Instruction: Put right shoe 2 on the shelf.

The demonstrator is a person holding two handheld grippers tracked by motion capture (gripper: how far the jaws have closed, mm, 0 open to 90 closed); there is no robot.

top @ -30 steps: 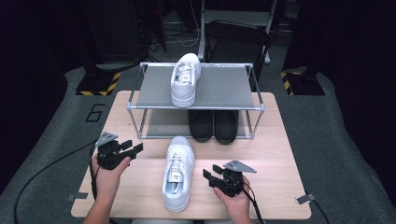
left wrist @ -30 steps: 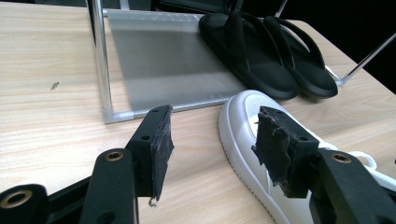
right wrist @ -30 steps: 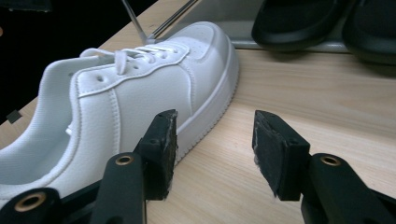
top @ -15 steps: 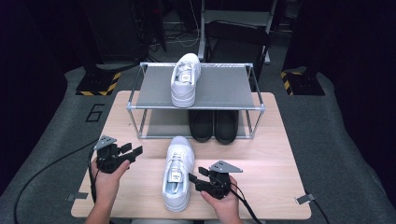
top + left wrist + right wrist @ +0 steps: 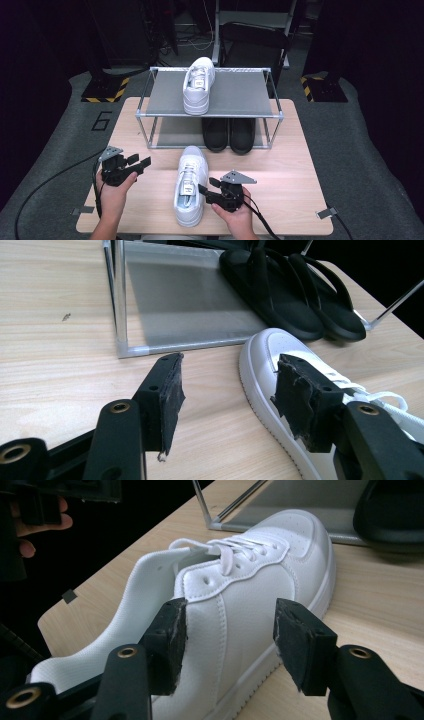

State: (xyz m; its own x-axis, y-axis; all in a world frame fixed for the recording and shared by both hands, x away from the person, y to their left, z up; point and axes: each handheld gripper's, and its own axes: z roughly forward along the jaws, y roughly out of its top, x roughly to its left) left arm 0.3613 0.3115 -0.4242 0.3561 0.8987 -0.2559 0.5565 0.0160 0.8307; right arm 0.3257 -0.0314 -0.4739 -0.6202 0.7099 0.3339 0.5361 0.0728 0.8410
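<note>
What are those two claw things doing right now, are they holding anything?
Left gripper: open, holding nothing, beside the white sneaker on the table.
Right gripper: open, holding nothing, jaws pointed at that sneaker's side.

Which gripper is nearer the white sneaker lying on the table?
Right. The right gripper sits open against the white sneaker's side near the heel; the left gripper, also open, stands off to its left, toward the toe.

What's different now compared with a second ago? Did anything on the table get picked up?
The right tongs slid left across the table until their open jaws reached the side of the white shoe on the table; nothing is gripped yet. The left tongs edged slightly toward it, open. Both white shoes, the rack and the black sandals stayed put.
</note>
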